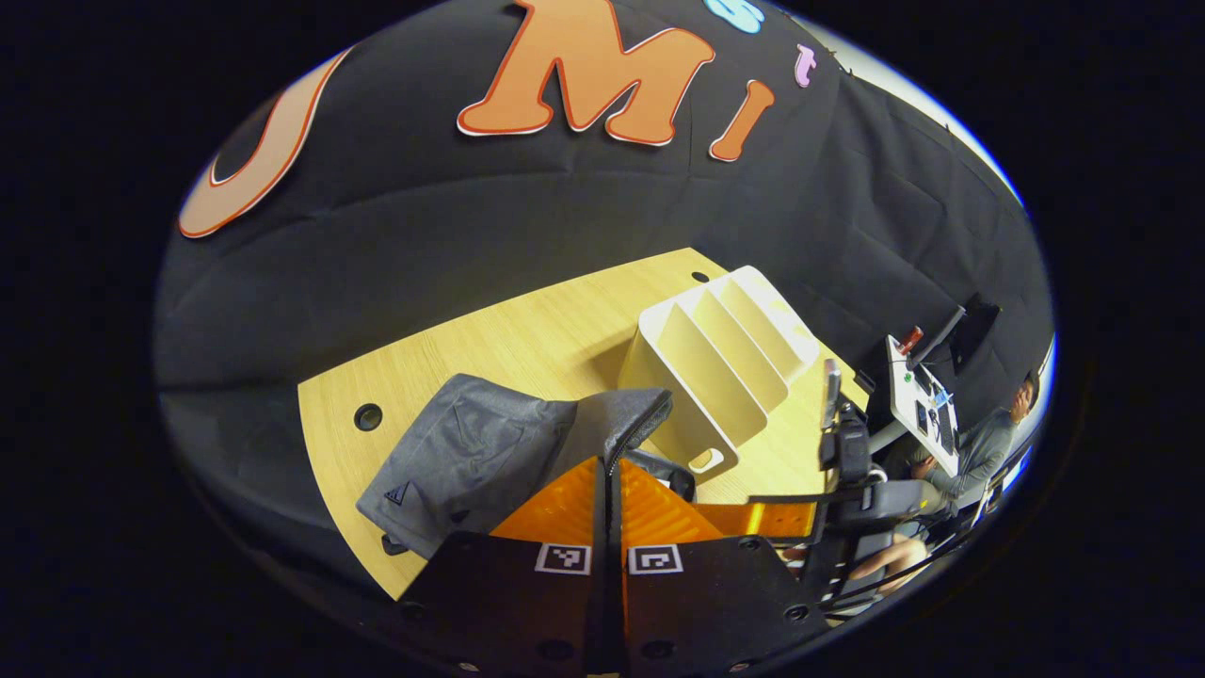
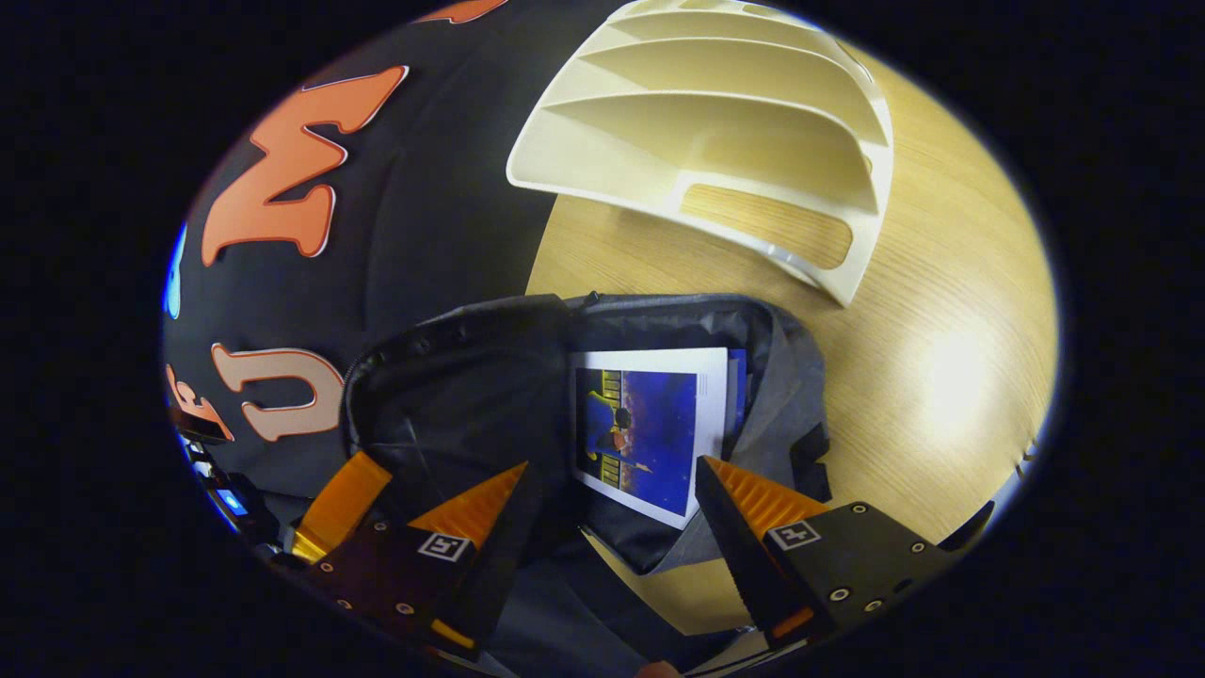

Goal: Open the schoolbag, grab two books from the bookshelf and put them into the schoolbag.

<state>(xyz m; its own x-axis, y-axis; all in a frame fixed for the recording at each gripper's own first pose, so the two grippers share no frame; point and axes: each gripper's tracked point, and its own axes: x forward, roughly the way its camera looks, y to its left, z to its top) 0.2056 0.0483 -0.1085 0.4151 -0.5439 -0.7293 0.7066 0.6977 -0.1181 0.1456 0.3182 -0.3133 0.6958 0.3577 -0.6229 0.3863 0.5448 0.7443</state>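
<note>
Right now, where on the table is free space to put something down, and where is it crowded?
Bare wood lies beside the open schoolbag, below the empty bookshelf, out to the table edge. Another free patch is behind the schoolbag, toward the cloth wall. The schoolbag mouth is crowded: books, right gripper over it.

- This is a recording booth in a lab rather than a home: black cloth [image 1: 565, 235] hangs as a wall right behind the bench [image 1: 527, 339] and wraps round its far edge.
- The bench is a pale wood-grain top with round cable holes, bare like a test surface; a cream plastic bookshelf [image 1: 720, 363] and a grey schoolbag [image 1: 471, 452] stand on it as props.
- Beyond the bench's right end, past the cloth, a person [image 1: 984, 452] sits at a stand carrying a white control panel [image 1: 923, 400] with a red knob and a dark monitor [image 1: 974, 330].
- Beside the bench on that side stands dark rig hardware [image 1: 852, 461].
</note>
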